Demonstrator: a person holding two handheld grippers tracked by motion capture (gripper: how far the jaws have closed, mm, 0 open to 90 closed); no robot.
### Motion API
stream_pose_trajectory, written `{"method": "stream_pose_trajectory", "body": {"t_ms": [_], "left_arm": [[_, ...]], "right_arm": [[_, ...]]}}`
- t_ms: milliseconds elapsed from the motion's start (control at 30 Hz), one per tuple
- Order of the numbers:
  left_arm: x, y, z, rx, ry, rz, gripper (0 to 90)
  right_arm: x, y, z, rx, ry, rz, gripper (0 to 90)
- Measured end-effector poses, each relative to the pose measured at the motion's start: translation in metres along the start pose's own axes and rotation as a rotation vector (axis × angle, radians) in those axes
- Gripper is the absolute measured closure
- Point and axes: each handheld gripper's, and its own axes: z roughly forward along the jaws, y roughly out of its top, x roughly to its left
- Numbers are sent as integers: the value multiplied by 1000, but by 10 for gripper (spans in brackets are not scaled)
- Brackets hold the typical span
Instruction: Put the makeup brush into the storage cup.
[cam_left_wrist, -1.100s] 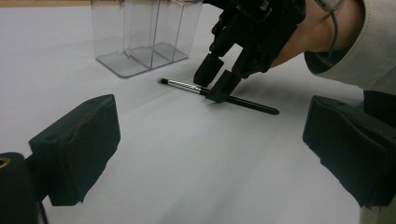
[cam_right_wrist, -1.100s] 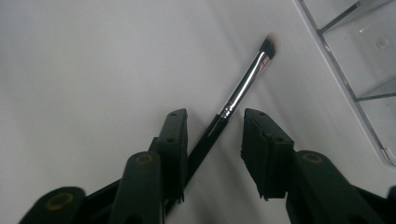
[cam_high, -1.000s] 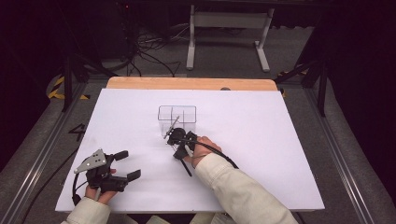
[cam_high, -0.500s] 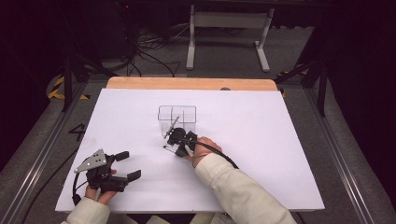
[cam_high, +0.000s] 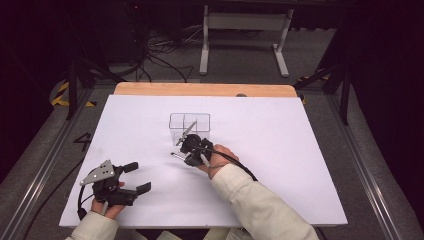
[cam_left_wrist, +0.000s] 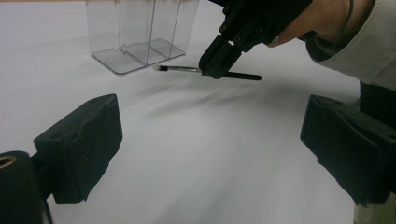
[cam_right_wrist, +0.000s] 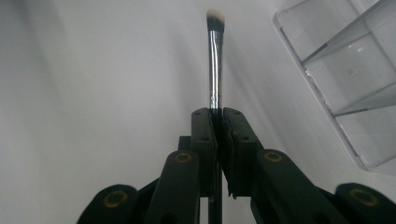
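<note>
Right tongs (cam_right_wrist: 215, 116) have just closed, clamping the brush (cam_right_wrist: 215, 60).

high cam overhead, gripper cams low, all share organizer (cam_high: 189, 123)

One makeup brush (cam_right_wrist: 215, 60), one clear organizer (cam_high: 189, 124), two grippers.

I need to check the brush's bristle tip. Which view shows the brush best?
The right gripper view: the brush runs straight up, tip sharp. The left gripper view shows it side-on, farther off; in the high view it is tiny.
</note>
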Motion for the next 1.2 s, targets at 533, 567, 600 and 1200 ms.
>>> {"method": "stream_pose_trajectory", "body": {"t_ms": [533, 567, 600, 1200], "left_arm": [[0, -1, 1, 7, -7, -8, 63], [0, -1, 1, 8, -7, -5, 63], [0, -1, 1, 7, -7, -8, 63], [0, -1, 1, 3, -4, -4, 62]], "right_arm": [[1, -3, -36, -238, 14, -18, 840], [1, -3, -38, -250, 16, -16, 840], [1, -4, -41, -265, 17, -17, 840], [-1, -18, -63, -499, 30, -19, 839]]}}
